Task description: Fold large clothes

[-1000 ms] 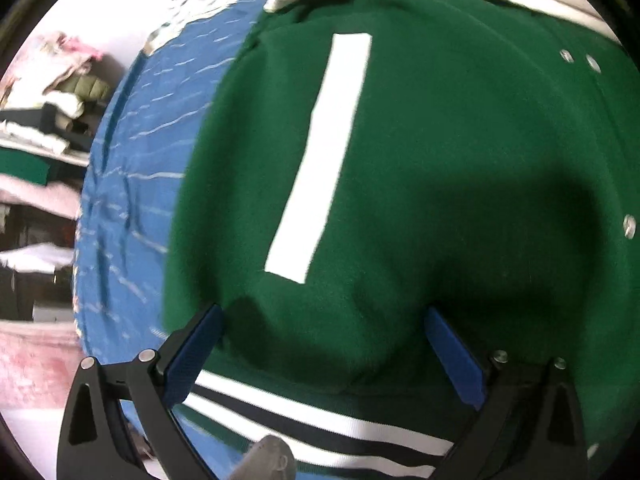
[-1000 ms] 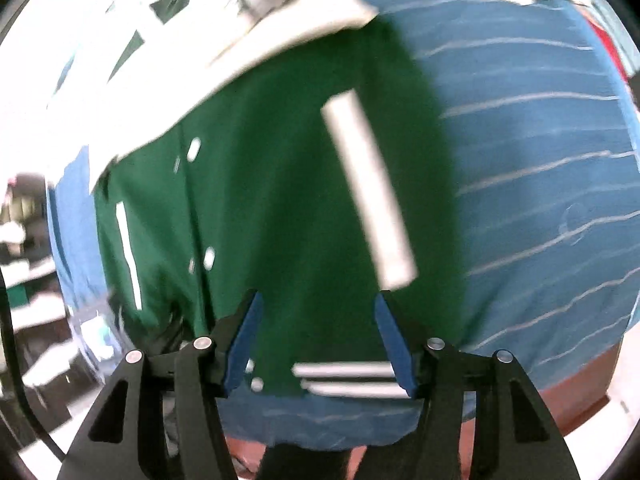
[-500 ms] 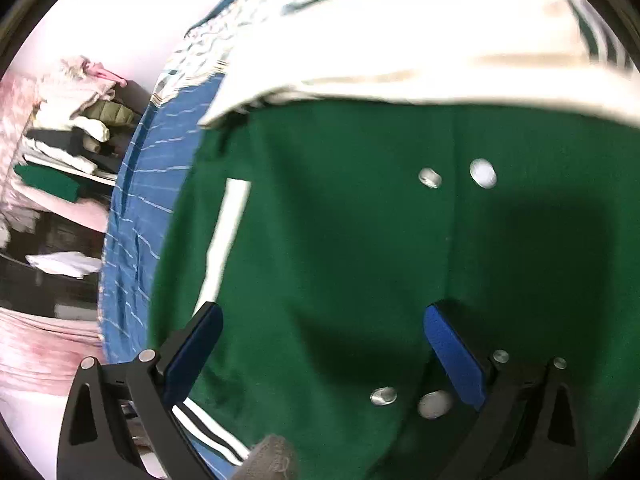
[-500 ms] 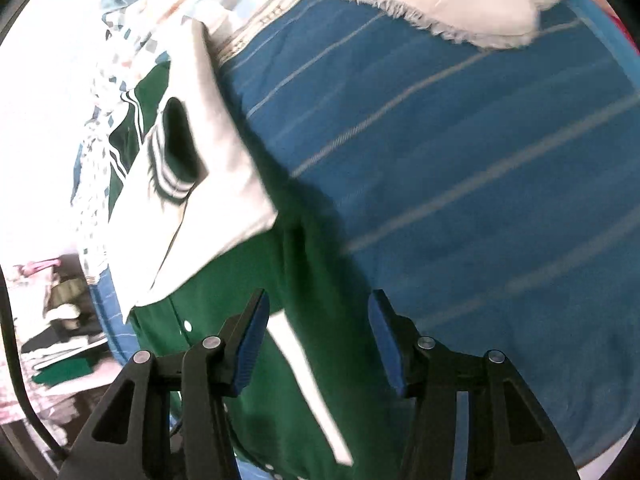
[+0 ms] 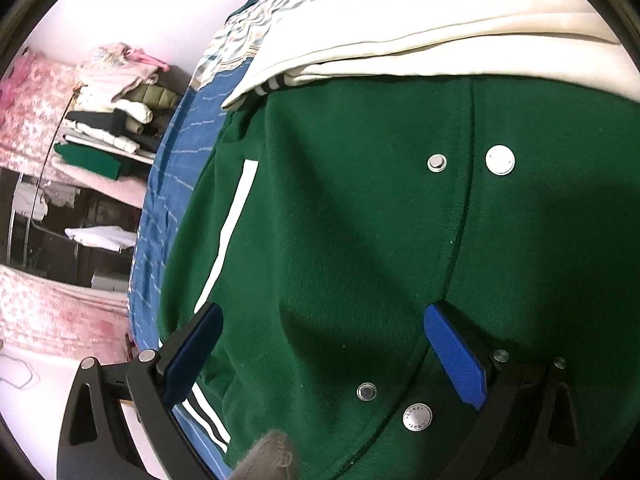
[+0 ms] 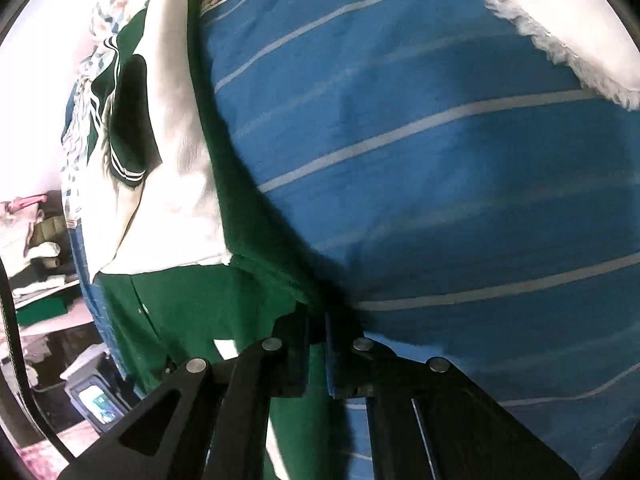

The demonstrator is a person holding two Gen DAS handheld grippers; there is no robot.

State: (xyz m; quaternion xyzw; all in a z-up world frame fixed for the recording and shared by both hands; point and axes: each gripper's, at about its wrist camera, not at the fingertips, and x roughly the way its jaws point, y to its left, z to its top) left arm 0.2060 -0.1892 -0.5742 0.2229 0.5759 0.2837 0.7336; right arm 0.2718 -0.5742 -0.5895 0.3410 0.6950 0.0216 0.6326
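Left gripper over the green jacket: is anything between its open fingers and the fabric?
Nothing visible. The left gripper hangs open over the green jacket, with only bare cloth and snap buttons between its fingers. The cream sleeve lies farther up. The right gripper is shut on the jacket's edge.

Your left gripper (image 5: 320, 344): jaws wide, only flat green jacket (image 5: 340, 220) between them, nothing raised there. Cream sleeve (image 5: 440, 40) lies folded across jacket ahead, low ridge in your path. Striped blue sheet (image 6: 440, 180) right of jacket edge is bare, open room for you up to fringed white cloth (image 6: 560, 40) at far corner. Off bed's left side, shelf with stacked clothes (image 5: 112, 112) stands close.
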